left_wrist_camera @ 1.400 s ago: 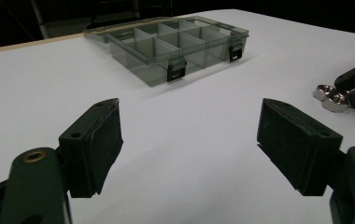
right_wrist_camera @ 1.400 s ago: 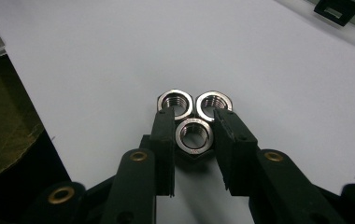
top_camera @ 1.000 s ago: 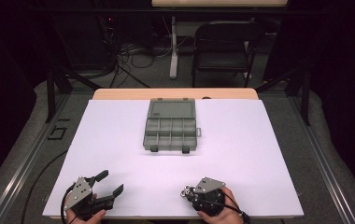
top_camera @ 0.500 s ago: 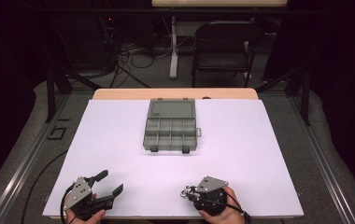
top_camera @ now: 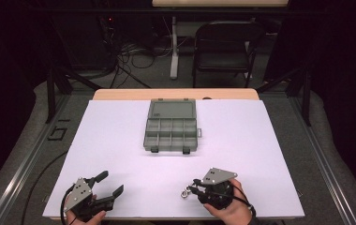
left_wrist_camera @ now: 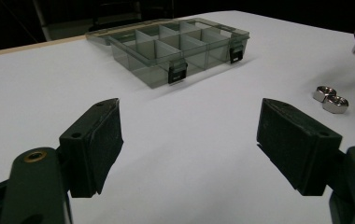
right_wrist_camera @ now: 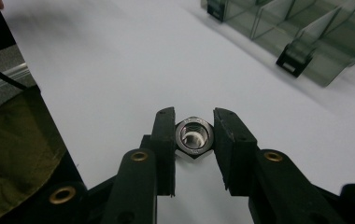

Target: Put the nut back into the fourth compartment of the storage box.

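Observation:
A steel hex nut (right_wrist_camera: 194, 136) sits clamped between the two black jaws of my right gripper (right_wrist_camera: 194, 115), held a little above the white table sheet. From above, the right gripper (top_camera: 194, 187) is near the front edge, right of centre, pointing left. Two more hex nuts (left_wrist_camera: 330, 98) lie side by side on the sheet, and they show as a shiny spot (top_camera: 184, 192) just off its tips. My left gripper (left_wrist_camera: 189, 140) rests at the front left (top_camera: 110, 183), its jaws wide apart with nothing between them.
A smoky clear compartment box (top_camera: 171, 131) lies with its lid folded back at the middle of the table, towards the far side; its latches (left_wrist_camera: 179, 73) face me. The white sheet (top_camera: 260, 154) covers the tabletop. A folding chair (top_camera: 223, 47) and cables stand beyond the table.
My right gripper has lifted slightly off the sheet with the nut in its jaws. The left gripper and the box have not moved.

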Demonstrator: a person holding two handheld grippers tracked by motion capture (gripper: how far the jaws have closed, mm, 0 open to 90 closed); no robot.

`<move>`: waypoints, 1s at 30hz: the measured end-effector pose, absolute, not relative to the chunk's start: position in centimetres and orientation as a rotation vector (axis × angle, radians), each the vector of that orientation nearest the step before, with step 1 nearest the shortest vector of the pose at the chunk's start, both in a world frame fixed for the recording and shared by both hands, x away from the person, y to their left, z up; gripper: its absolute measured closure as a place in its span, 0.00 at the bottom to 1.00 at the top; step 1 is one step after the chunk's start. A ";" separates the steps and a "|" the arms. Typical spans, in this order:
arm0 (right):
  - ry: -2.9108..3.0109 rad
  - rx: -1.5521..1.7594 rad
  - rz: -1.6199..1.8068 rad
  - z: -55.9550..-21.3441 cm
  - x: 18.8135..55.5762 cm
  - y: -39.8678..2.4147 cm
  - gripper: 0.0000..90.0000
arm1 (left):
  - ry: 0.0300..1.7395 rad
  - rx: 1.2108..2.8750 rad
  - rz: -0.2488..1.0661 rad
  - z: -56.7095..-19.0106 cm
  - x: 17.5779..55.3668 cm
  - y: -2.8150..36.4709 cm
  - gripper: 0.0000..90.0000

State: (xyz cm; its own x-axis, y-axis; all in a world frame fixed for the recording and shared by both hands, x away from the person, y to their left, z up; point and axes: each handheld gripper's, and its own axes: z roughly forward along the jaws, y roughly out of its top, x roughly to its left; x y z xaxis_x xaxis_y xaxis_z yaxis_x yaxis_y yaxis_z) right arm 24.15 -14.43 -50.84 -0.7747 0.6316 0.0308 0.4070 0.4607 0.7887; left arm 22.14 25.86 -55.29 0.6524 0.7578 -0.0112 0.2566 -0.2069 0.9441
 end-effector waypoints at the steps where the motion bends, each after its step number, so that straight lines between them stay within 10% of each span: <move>1: 2.439 0.893 1.219 -50.3 24.4 -14.6 0.78 | 0.818 1.767 0.568 -55.3 22.1 25.9 0.25; 30: 2.408 0.944 1.200 -44.2 32.5 -14.5 0.78 | 0.819 1.766 0.565 -55.3 22.1 25.9 0.25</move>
State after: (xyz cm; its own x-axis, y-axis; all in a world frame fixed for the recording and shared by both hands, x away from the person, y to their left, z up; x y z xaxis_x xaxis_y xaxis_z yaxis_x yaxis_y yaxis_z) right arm 32.52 -14.50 -44.24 -0.7438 0.6677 0.0311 0.4268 0.4385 0.7909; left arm 22.13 25.86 -55.29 0.6525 0.7576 -0.0130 0.2568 -0.2050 0.9445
